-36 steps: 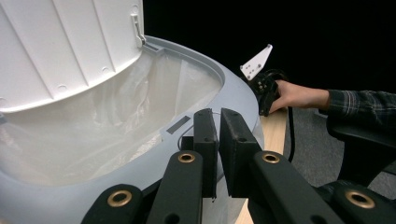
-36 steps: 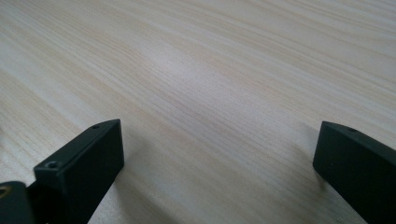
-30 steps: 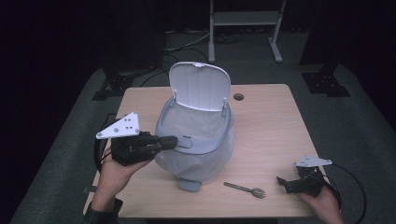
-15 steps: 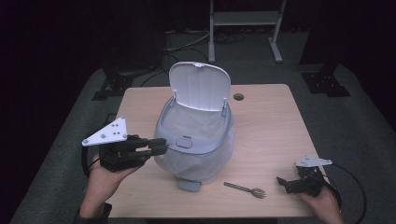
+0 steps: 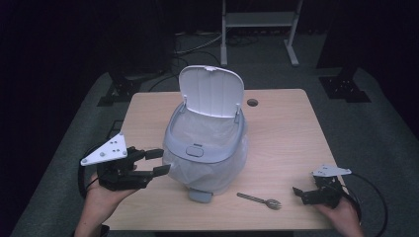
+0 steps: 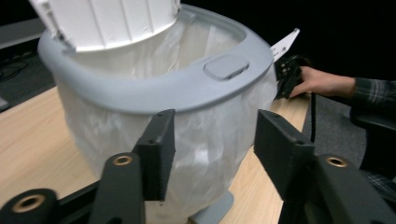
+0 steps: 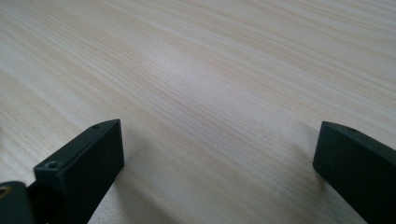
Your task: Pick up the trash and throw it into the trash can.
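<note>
The bin (image 5: 206, 148) stands mid-counter (image 5: 286, 128) with its lid (image 5: 211, 91) up. The left gripper (image 5: 157, 162) is spread just beside the bin's bag (image 6: 205, 140). The right gripper (image 5: 298, 193) rests spread on the counter, near a fork (image 5: 259, 200).

no readable text, labels, numbers, signs anywhere

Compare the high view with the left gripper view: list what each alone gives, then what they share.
High view alone: the fork lying on the table in front of the bin, and the left gripper, open beside the bag. Left gripper view alone: a close look at the bag's wrinkled plastic. Shared: the bin with lid up, and the right gripper.
</note>
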`<state>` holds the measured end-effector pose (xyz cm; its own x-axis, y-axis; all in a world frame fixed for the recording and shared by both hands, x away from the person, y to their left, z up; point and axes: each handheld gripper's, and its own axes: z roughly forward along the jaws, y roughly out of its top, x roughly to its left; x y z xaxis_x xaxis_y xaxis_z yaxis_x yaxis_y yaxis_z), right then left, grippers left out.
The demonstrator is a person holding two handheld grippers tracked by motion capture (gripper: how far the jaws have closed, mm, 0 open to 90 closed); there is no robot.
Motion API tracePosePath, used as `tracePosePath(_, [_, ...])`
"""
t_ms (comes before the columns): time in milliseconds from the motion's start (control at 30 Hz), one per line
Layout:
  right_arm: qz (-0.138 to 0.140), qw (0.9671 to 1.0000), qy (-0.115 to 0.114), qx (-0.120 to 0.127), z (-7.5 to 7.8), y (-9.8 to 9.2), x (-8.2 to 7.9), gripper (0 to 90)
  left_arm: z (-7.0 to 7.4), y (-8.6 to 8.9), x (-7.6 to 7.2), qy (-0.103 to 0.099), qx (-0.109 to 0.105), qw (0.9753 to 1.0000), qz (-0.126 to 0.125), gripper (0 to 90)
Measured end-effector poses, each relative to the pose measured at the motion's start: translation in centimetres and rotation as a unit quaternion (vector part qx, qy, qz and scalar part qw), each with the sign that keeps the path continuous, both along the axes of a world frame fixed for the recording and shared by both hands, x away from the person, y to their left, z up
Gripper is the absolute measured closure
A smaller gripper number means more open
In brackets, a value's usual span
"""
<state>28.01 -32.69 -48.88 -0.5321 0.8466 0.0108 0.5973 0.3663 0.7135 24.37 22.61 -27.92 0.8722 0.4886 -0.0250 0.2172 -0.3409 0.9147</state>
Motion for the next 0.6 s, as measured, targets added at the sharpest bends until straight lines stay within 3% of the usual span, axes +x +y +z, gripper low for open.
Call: tracePosePath(600, [0.000, 1.0000, 0.000, 0.000, 0.0, 0.0, 0.0, 0.8, -5.1, 0.7, 0.3, 0.000, 0.036, 0.9986, 0.038, 16.0])
